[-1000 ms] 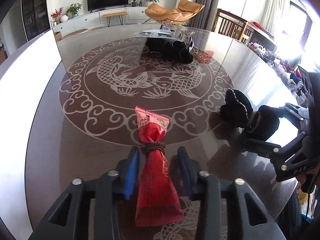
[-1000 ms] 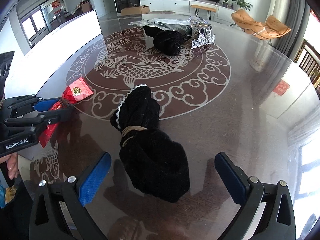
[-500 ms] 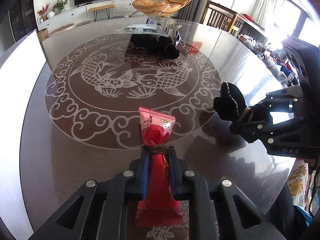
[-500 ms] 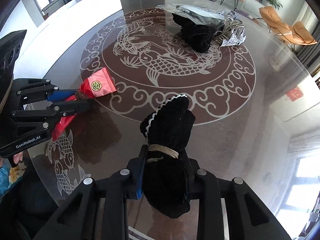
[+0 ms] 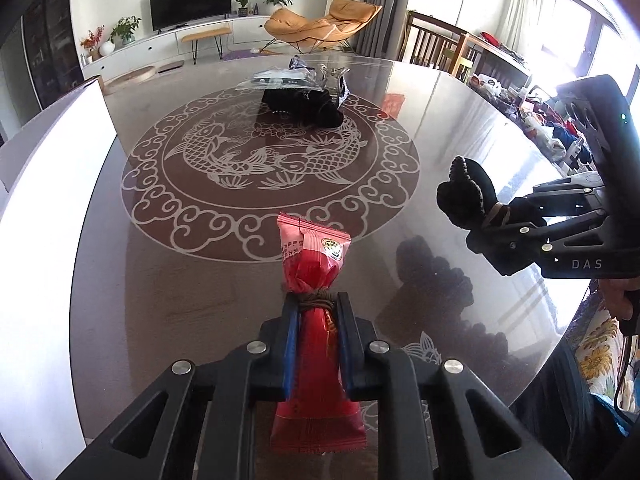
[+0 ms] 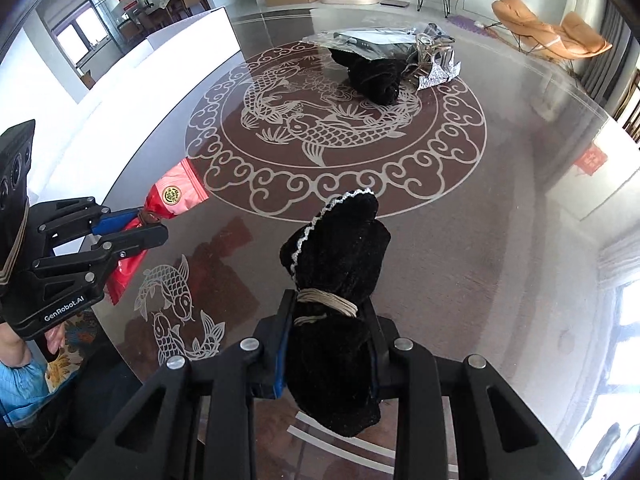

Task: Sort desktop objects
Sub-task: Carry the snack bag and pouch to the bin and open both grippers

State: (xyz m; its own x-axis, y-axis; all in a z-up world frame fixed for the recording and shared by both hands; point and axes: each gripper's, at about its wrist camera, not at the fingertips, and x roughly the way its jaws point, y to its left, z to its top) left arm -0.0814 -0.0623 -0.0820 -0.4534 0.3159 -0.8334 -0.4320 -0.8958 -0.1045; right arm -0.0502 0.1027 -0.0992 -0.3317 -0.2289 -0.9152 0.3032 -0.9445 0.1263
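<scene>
The left gripper (image 5: 316, 320) was clamped on a red packet (image 5: 314, 268), its jaws squeezed in just below the cord tied round the packet's waist. The packet's long axis ran straight along the fingers, from 6 o'clock toward 12 in the left wrist view, with the flared top sticking out past the tips and the bottom end hanging back between the fingers. It appeared to be clear of the table (image 5: 100, 240), judging by the shadow below it.

The right gripper (image 6: 328, 328) was pinched shut on a black pouch (image 6: 340, 248), likewise just under its cord wrap. The pouch's axis also ran along the fingers, its lace-edged mouth pointing toward 12 o'clock. It too looked lifted off the glass.

In the left view, the right gripper and pouch sat at about 3 o'clock; in the right view, the left gripper and packet sat at about 9 o'clock. The two were well apart.

Toward 12 o'clock, on the far side of the fish design, lay a second black bundle (image 6: 374, 76) touching a clear bag (image 6: 368, 38) and crumpled foil (image 6: 436, 72). No bin or tray was visible, so where each item belonged could not be told. That pile seemed somewhat nearer the right hand, making it the likelier one to reach there.
</scene>
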